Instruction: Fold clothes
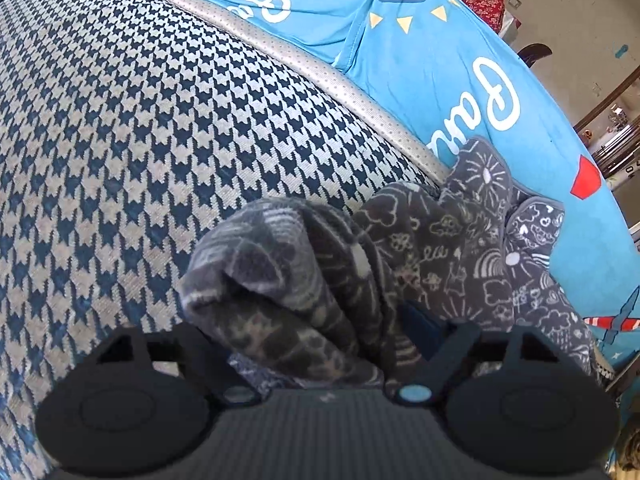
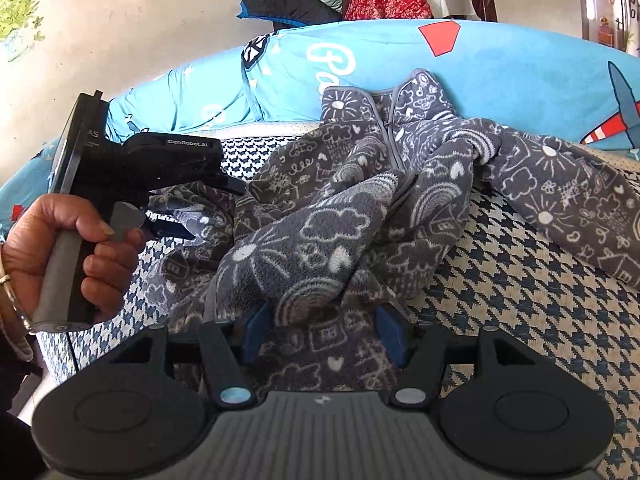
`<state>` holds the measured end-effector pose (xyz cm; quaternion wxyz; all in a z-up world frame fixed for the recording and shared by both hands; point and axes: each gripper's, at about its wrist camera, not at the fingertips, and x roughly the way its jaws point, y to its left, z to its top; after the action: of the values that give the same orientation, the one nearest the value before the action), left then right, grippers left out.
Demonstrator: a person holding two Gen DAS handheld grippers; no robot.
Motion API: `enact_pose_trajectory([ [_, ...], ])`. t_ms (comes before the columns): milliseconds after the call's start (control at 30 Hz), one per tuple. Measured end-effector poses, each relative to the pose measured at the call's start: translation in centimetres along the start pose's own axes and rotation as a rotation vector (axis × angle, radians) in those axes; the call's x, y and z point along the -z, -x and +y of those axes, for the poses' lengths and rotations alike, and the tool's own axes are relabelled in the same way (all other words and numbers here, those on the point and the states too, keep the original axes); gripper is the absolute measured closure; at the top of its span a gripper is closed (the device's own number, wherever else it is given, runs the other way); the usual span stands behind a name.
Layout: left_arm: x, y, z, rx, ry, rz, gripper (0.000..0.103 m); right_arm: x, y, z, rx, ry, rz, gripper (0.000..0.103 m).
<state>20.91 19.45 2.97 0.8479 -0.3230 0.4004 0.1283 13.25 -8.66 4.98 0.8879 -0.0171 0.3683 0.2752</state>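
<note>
Both the left gripper point(image 1: 320, 344) and right gripper point(image 2: 324, 332) clench the grey fleece garment point(image 2: 320, 216) (houndstooth mat point(image 1: 120, 120) bare leftward).

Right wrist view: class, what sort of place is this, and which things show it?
Probably a home bedroom: a bed with a houndstooth mat, a blue cartoon quilt, and clothes piled behind.

The grey garment point(image 2: 320, 224) looked fuzzy fleece; the houndstooth mat point(image 1: 140, 128) coarse woven; the blue sheet point(image 1: 460, 68) smooth cloth.
</note>
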Motion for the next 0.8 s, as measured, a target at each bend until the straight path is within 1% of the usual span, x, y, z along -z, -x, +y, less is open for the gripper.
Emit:
enact_pose_trajectory([
  [33,0.1,-0.3,-0.1,-0.003,0.004,-0.001,0.047,0.0,0.0,0.0,0.0,0.003,-0.001,0.044],
  [100,0.5,-0.3,-0.5,-0.009,-0.01,-0.019,0.067,0.1,-0.1,-0.1,-0.002,0.002,0.0,0.044],
  [167,0.9,-0.2,-1.0,-0.015,-0.027,-0.039,0.079,0.2,-0.1,-0.1,-0.001,-0.002,0.002,0.043],
  [200,1.1,-0.2,-1.2,-0.018,-0.035,-0.049,0.082,0.2,-0.1,-0.1,-0.002,-0.004,0.003,0.043],
  [300,1.3,0.5,-2.0,-0.063,-0.085,-0.117,0.084,0.2,-0.1,-0.1,0.0,-0.009,0.0,0.043],
  [400,1.2,1.6,-3.6,-0.168,-0.222,-0.248,0.084,0.3,0.1,-0.2,-0.003,-0.016,-0.009,0.043],
  [467,0.8,2.2,-4.4,-0.207,-0.288,-0.311,0.084,0.3,0.2,-0.2,-0.008,-0.019,-0.019,0.043],
  [567,0.0,3.1,-5.2,-0.244,-0.349,-0.387,0.084,0.2,0.4,-0.2,-0.016,-0.023,-0.035,0.043],
  [700,-1.3,4.1,-5.5,-0.317,-0.389,-0.489,0.084,0.0,0.9,-0.2,-0.044,-0.024,-0.058,0.043],
  [733,-1.7,4.1,-5.3,-0.33,-0.386,-0.5,0.083,0.0,1.1,-0.1,-0.056,-0.02,-0.064,0.043],
  [800,-2.6,3.4,-4.3,-0.359,-0.332,-0.449,0.072,-0.1,1.2,0.0,-0.068,-0.004,-0.067,0.043],
])
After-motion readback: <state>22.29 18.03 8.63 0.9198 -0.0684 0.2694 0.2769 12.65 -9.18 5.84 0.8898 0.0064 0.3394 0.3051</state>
